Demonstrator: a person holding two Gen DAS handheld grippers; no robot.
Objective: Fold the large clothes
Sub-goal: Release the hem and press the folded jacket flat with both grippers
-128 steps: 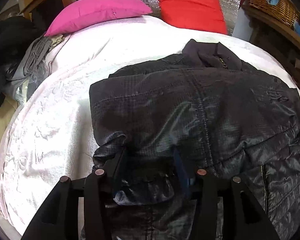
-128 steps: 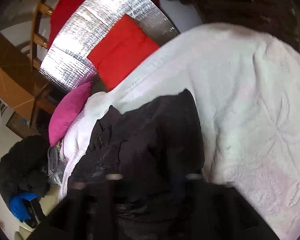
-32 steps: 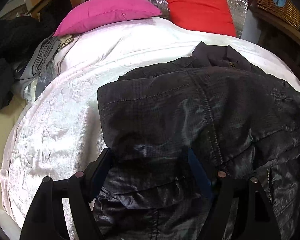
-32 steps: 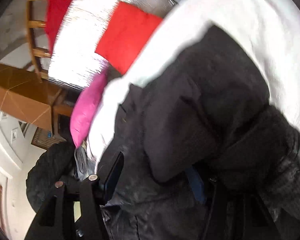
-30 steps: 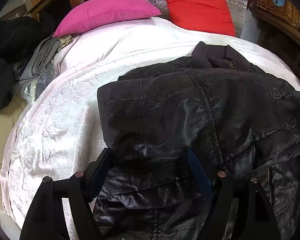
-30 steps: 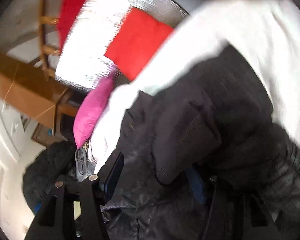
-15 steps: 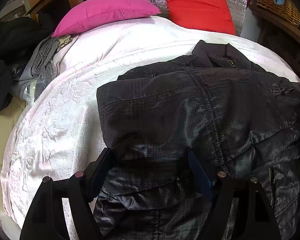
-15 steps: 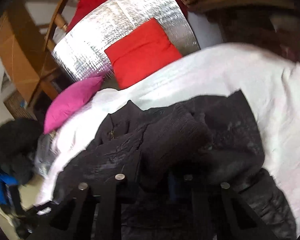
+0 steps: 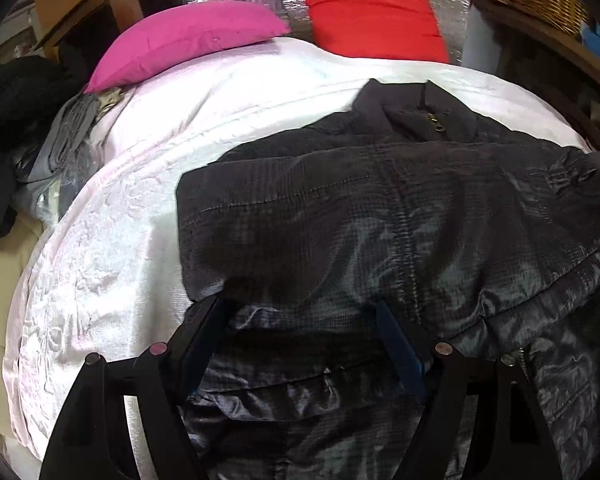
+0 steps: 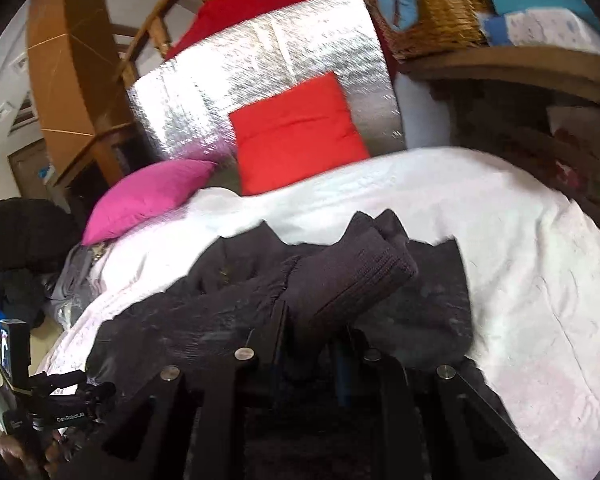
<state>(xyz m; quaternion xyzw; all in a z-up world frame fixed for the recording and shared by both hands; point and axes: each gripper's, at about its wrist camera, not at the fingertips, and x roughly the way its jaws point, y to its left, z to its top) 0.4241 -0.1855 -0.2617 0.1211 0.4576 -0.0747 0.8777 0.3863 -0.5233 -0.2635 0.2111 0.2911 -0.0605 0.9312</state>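
Note:
A dark quilted jacket [image 9: 380, 216] lies spread on the white bedspread [image 9: 112, 240], collar and zipper toward the pillows. My left gripper [image 9: 300, 312] rests on the jacket's near hem with its jaws wide apart and fabric lying between them. In the right wrist view the jacket [image 10: 220, 312] lies across the bed. My right gripper [image 10: 312, 328] is shut on the sleeve's ribbed cuff [image 10: 352, 276], which sticks up and forward from between the fingers above the jacket body.
A pink pillow [image 9: 188, 40] and a red pillow [image 9: 372, 12] lean at the head of the bed against a silver foil panel [image 10: 260, 80]. Dark and grey clothes [image 9: 28, 128] are piled at the left. A wicker basket [image 10: 436, 8] sits on a shelf at right.
My right gripper has swung up and levelled out with the cuff in it, carrying the sleeve over the jacket. The left gripper has stayed on the hem with jaws apart.

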